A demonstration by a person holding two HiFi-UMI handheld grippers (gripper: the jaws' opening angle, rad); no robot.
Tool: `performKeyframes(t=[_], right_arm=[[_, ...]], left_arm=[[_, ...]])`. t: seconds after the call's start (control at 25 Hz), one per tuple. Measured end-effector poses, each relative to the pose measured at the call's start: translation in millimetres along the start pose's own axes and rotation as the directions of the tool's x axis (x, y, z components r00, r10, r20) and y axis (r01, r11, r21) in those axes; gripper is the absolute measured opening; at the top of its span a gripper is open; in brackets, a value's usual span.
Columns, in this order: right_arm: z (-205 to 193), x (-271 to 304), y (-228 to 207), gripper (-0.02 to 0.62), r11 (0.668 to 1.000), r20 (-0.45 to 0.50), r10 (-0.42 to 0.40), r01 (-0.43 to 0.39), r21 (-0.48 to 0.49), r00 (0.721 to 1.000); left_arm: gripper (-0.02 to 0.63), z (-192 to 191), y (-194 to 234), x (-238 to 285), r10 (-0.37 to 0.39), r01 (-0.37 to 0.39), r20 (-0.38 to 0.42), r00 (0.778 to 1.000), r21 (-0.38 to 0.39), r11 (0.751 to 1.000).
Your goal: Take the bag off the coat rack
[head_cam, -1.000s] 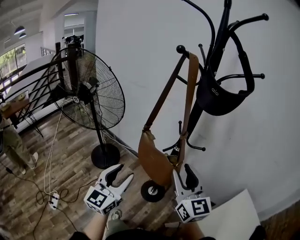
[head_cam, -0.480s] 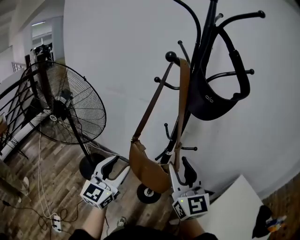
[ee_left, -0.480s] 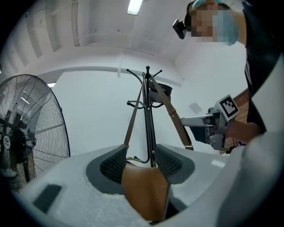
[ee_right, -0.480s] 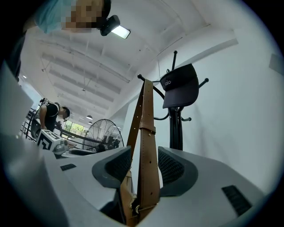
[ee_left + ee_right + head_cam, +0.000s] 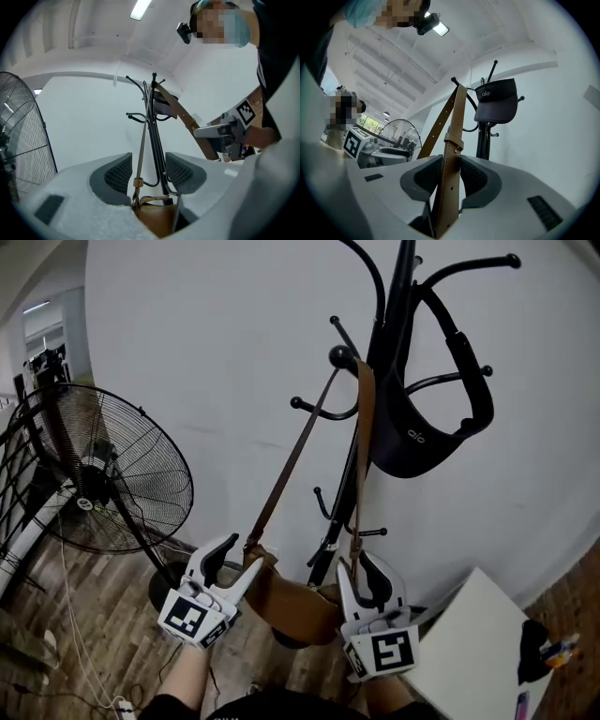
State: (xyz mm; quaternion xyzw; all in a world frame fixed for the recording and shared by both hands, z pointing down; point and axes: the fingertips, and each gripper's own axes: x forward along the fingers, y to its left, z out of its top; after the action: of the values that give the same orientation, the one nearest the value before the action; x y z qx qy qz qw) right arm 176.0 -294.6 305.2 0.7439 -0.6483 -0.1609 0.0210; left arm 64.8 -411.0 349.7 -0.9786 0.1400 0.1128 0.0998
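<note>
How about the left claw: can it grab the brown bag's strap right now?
Probably yes. The left claw has just been opening, and the strap already runs up between its pads without being squeezed. Nothing looks to be in the way.

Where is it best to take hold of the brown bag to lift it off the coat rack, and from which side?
Grip the brown strap, not the pouch: both its runs hang straight from one knobbed peg of the coat rack. Come from below, close above the pouch, then lift so the loop clears the knob.
</note>
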Motion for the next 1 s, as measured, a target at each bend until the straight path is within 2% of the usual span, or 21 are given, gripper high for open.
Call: performKeyframes(t=[0.32,0.52,0.84,1.0], right_arm=[[-3.8,0.1,-7.9,0.031,0.994,-0.030,-0.103,0.102,-0.025,0.994],[-4.4,0.9,-13.1,0.028,0.990,-0.040,-0.138,0.136,-0.036,0.990],[-5.7,2.8,-20.0,0.028,0.985,-0.057,-0.169,0.166,-0.053,0.984],[-6.0,2.3,-23.1,0.028,0.985,-0.060,-0.168,0.165,-0.052,0.984]], left_arm=[[0.225,5.3,8.3,30.3,-0.098,0.098,0.002,0.995,0.029,0.995],[0.225,11.3,8.6,50.5,-0.135,0.133,0.043,0.990,0.045,0.990],[0.247,9.3,6.9,77.4,-0.176,0.174,0.025,0.984,0.054,0.983],[0.216,9.7,5.5,78.8,-0.172,0.170,0.034,0.984,0.058,0.984]])
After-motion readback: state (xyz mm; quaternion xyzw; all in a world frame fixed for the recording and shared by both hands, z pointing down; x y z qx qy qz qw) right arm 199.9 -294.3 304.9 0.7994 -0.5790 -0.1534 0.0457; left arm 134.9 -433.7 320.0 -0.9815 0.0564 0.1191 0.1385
